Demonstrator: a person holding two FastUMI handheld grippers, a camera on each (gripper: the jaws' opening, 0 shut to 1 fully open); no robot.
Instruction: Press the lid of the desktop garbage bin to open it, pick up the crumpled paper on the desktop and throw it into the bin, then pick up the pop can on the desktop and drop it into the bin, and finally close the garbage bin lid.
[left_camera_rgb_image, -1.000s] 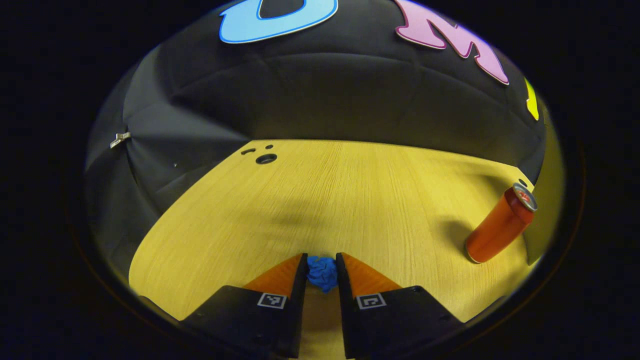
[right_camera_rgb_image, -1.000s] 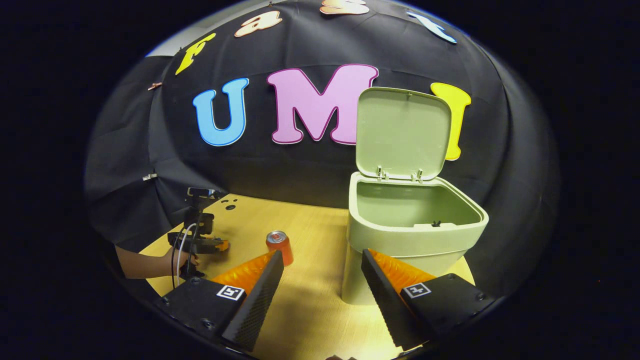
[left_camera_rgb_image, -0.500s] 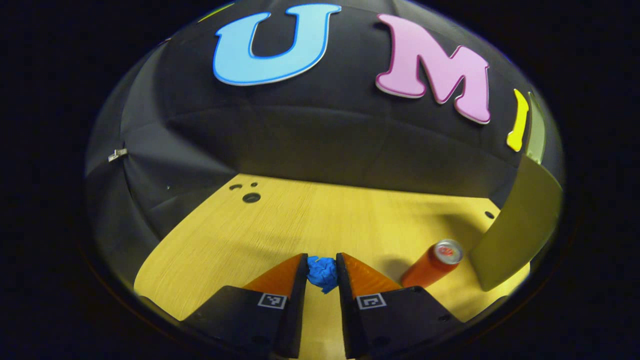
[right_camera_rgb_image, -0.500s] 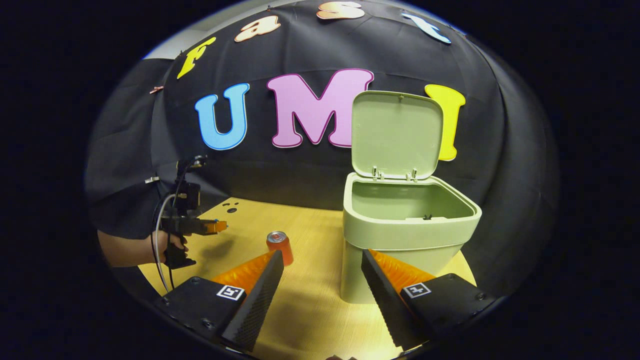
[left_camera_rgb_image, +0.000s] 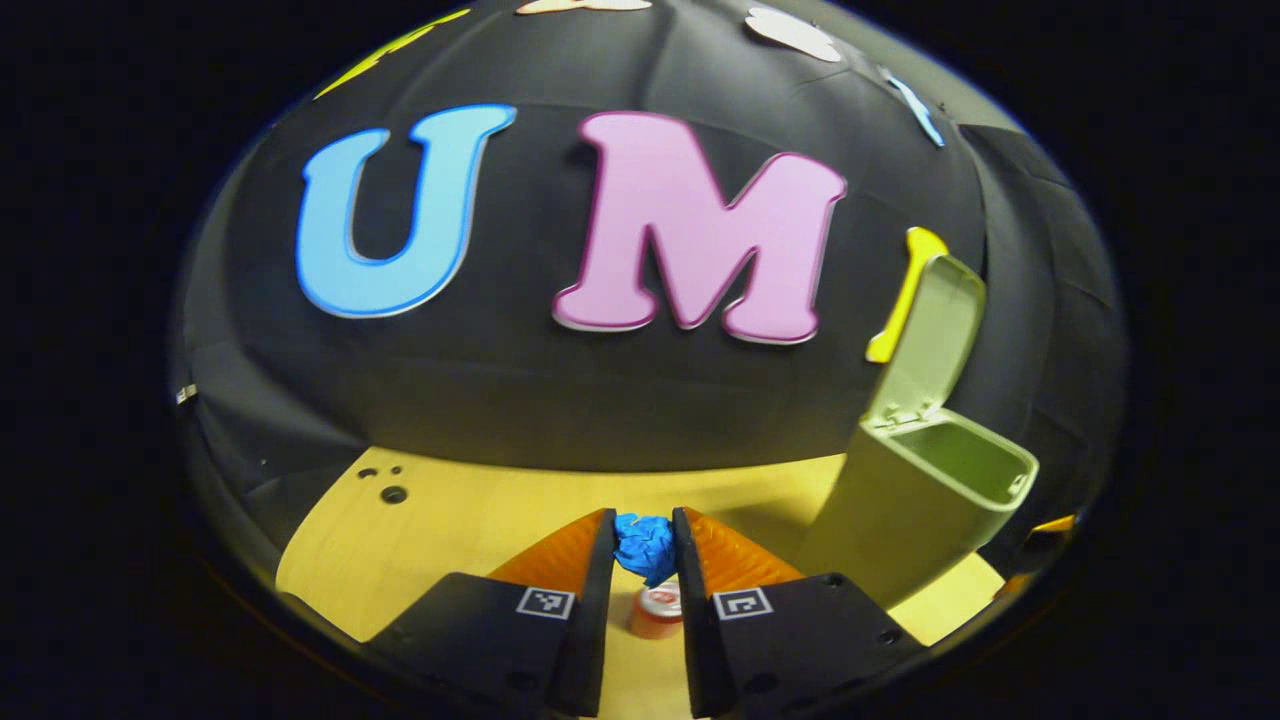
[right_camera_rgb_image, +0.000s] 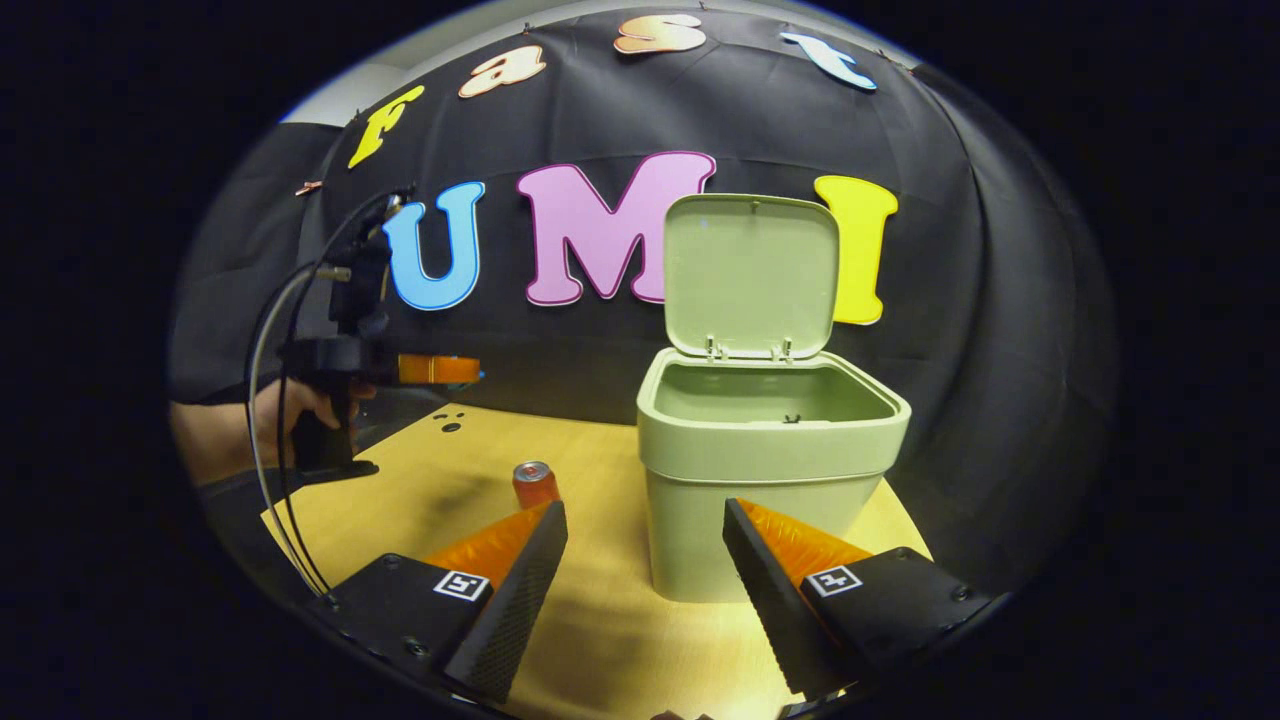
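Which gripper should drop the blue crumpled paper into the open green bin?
Left. The left gripper already clamps the blue crumpled paper, raised beside the open pale-green plastic bin. The right gripper is open, empty.

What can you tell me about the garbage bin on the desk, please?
The garbage bin is a pale green, plastic-looking box with rounded corners, tapering slightly toward its base. It stands upright on the wooden desktop. Its hinged lid is raised nearly vertical at the back, and the visible part of the inside looks empty. Nothing but the desktop touches it.
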